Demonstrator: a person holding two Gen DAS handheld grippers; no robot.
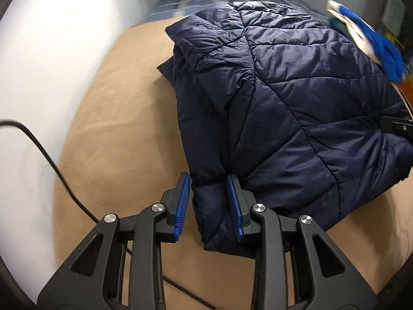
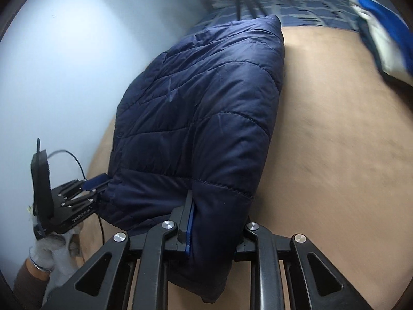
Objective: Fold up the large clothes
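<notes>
A tan bed cover fills most of both views, with a pale wall along its left side. On it lies the navy quilted jacket, folded into a thick bundle, its near edge raised off the cover by the 2 grippers.

The left gripper has its jaws moderately apart, and a narrow fold of the jacket hem sits between the 2 blue pads. The right pad presses the cloth; the left pad looks just clear of it, so I cannot tell if the grip is firm. The right gripper is clamped on a thicker corner of the jacket, jaws held rather wide by the padding; its right finger is hidden under the cloth.

A blue and white garment lies well apart at the far right, blurred. A patterned blue blanket is at the far end of the bed. A black cable crosses the wall side. A white glove holds the left gripper's handle.
</notes>
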